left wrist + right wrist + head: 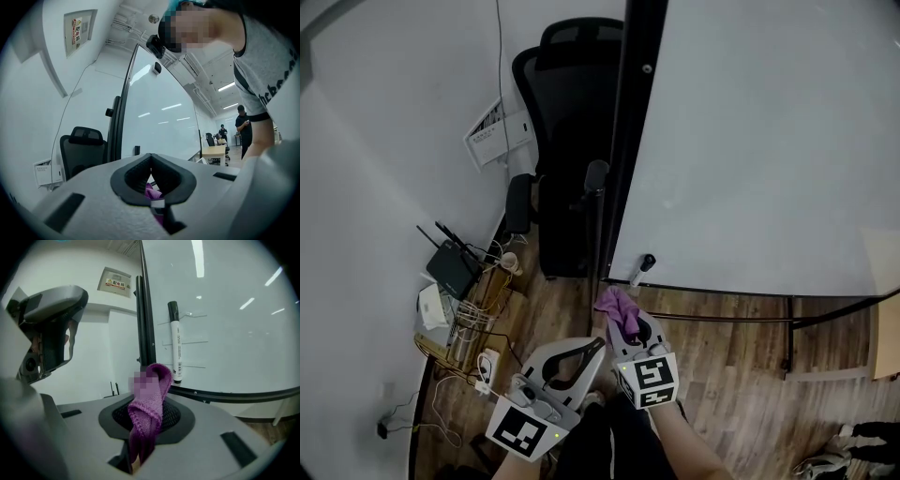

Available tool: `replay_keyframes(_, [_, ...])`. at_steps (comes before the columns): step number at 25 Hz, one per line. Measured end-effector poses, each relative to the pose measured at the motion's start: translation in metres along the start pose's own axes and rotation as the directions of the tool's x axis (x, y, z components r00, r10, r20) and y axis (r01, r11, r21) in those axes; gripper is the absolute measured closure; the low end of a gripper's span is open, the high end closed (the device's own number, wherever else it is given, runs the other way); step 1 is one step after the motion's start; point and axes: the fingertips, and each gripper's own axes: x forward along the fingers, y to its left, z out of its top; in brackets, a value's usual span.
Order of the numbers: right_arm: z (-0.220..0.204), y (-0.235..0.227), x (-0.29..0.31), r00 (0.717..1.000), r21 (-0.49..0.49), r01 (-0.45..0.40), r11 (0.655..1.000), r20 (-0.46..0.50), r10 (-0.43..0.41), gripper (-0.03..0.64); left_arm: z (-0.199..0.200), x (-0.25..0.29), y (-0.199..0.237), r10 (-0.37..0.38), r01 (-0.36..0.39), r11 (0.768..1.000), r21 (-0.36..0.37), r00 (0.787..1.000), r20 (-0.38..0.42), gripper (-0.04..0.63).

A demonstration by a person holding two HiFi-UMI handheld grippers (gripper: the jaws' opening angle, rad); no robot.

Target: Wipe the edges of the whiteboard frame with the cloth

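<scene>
Clamping the cloth (pixel 149 399) in my right gripper (pixel 630 323), I have the jaws closed tight on its middle, so a folded loop stands up past the tips while a narrower tail hangs down between them. It is a purple cloth with a fine, nubby weave and a stitched hem along the fold, bunched rather than spread flat. It sits near the lower left corner of the whiteboard frame (pixel 628 141), a black frame around a pale grey whiteboard (pixel 769 141); I cannot tell whether the cloth touches it. A black-capped marker (pixel 175 343) stands upright on the board just above the bottom rail, beside that corner. My left gripper (pixel 151 159) hangs lower, beside the right one, its jaw tips together with nothing held. A black office chair (pixel 567 141) stands behind the frame, above the wooden floor (pixel 731 375).
</scene>
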Motion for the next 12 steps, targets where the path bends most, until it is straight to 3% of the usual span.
replay_keyframes(12, [-0.001,-0.01,0.041,0.998,0.015,0.056,0.998,-0.028,-0.056,0.548,-0.01,-0.009,0.025,0.049,-0.049,0.999,-0.008,0.999,-0.006,0.578])
